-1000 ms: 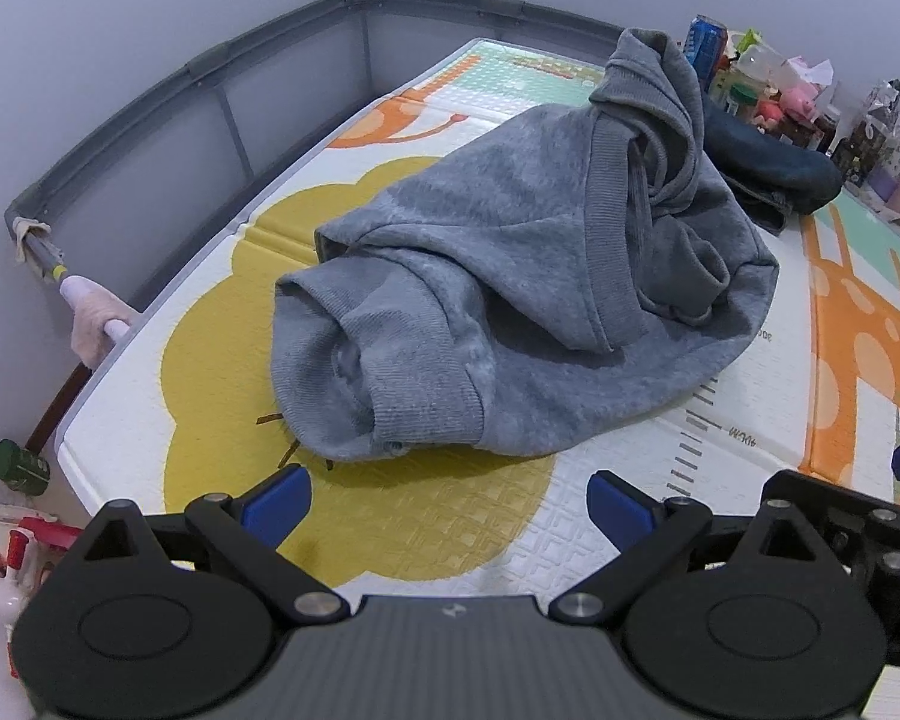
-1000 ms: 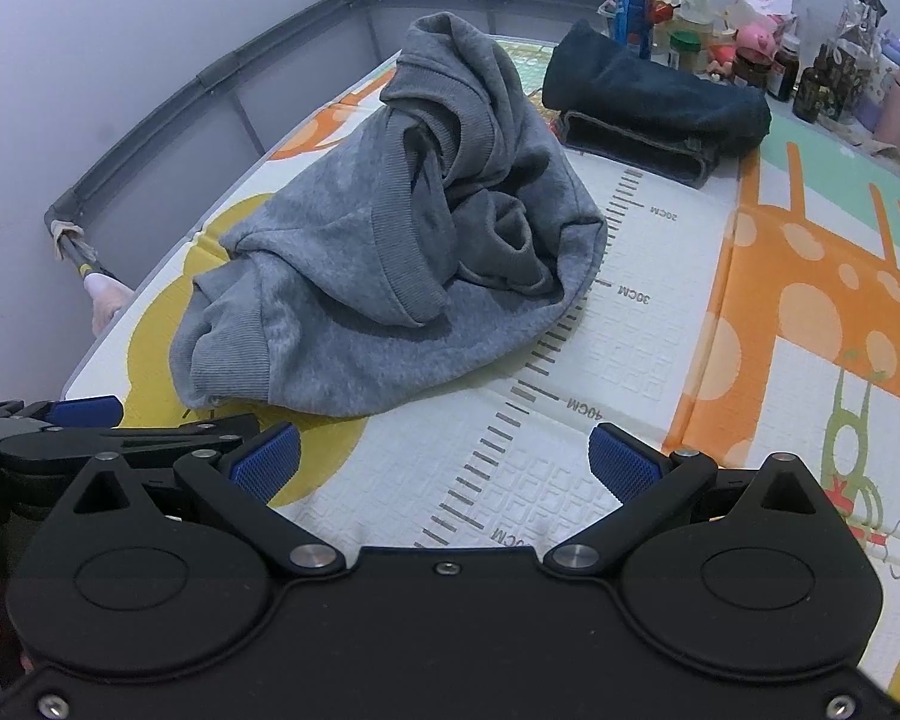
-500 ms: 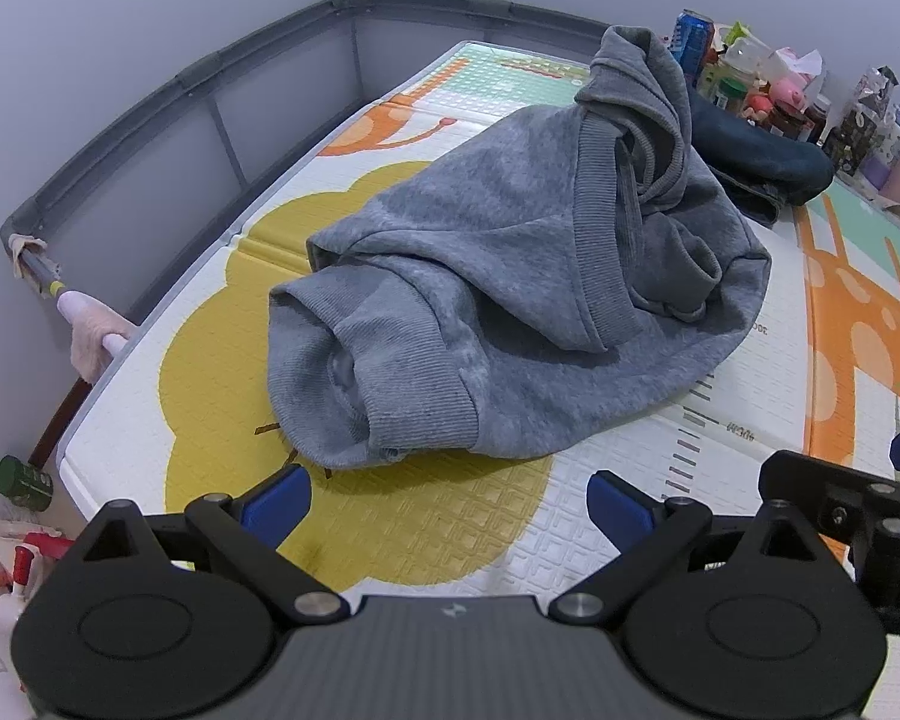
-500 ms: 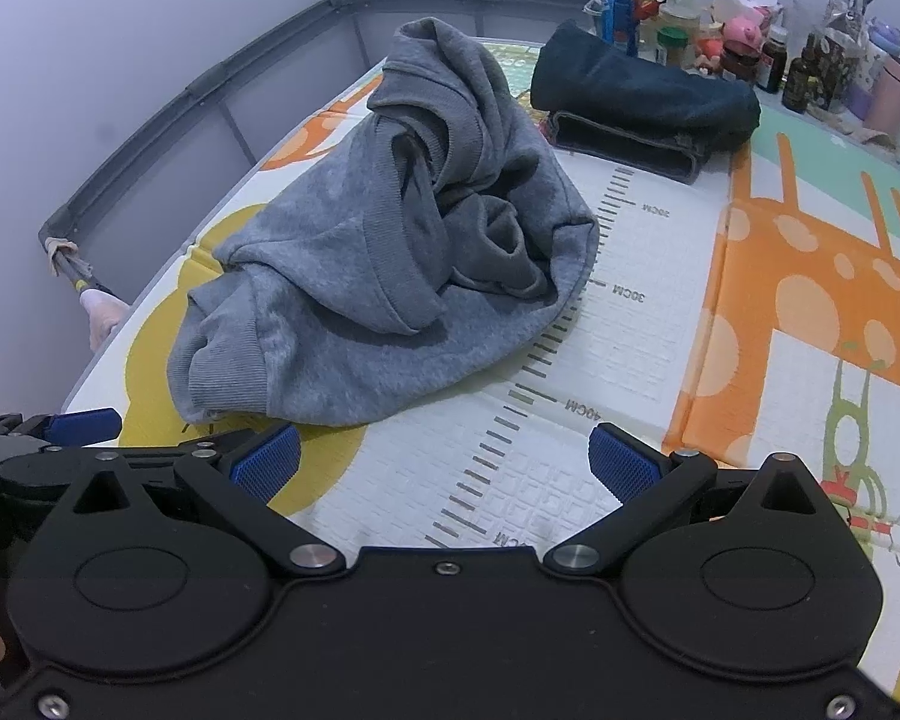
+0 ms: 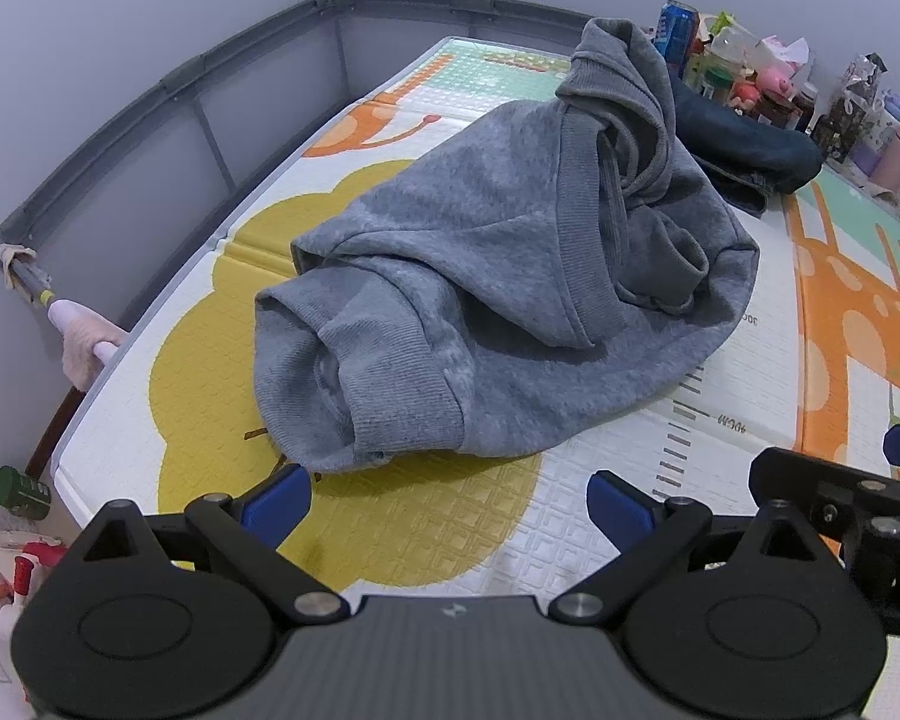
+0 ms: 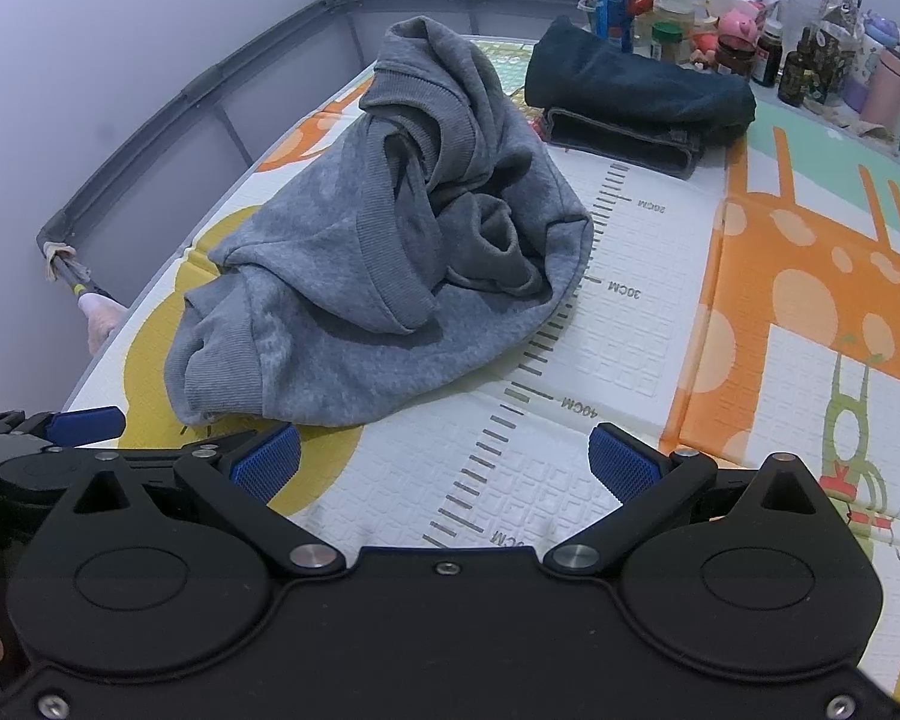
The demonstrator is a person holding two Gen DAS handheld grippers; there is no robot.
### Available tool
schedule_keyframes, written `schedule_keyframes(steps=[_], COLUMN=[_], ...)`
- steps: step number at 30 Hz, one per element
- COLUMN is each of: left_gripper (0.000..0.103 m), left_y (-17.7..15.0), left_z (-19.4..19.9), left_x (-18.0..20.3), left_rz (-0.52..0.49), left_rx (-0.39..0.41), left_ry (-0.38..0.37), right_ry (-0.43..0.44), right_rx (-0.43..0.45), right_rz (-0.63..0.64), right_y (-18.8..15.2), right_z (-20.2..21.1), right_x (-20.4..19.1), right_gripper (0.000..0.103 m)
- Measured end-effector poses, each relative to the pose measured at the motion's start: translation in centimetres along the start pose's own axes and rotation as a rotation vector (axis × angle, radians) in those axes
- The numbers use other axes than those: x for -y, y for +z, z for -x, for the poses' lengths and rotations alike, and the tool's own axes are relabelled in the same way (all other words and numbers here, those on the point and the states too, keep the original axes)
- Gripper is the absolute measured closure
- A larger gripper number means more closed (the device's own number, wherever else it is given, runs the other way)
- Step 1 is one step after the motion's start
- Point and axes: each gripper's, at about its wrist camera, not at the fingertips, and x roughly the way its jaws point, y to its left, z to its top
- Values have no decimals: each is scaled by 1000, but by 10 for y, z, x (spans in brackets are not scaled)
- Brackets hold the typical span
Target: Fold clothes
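While the grey sweatshirt (image 5: 510,276) lies crumpled mid-frame on the play mat (image 6: 660,330), left claw (image 5: 450,495) and right claw (image 6: 444,459) hover wide open, empty; next, probably gripping its near ribbed edge to spread it.

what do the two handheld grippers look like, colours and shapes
Both match: the left gripper and the right gripper each have a black body with two round disc housings, angled black link arms on silver pivot screws, and two fingers tipped with blue ribbed pads. The left body's centre plate looks grey and finely ribbed with a small logo; the right's is plain black with screws. No cables or sleeves show.
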Motion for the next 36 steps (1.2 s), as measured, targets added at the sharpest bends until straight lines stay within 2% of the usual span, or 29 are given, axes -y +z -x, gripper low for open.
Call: schedule_keyframes(steps=[36], left_gripper=[3], left_y=[5], left_z=[-4], left_x=[13], left_rz=[-34], left_rx=[-11], left_ry=[10], right_ry=[-5], right_rx=[-22], right_rz=[-16], right_y=[6], right_z=[-7], right_x=[10], right_gripper=[0])
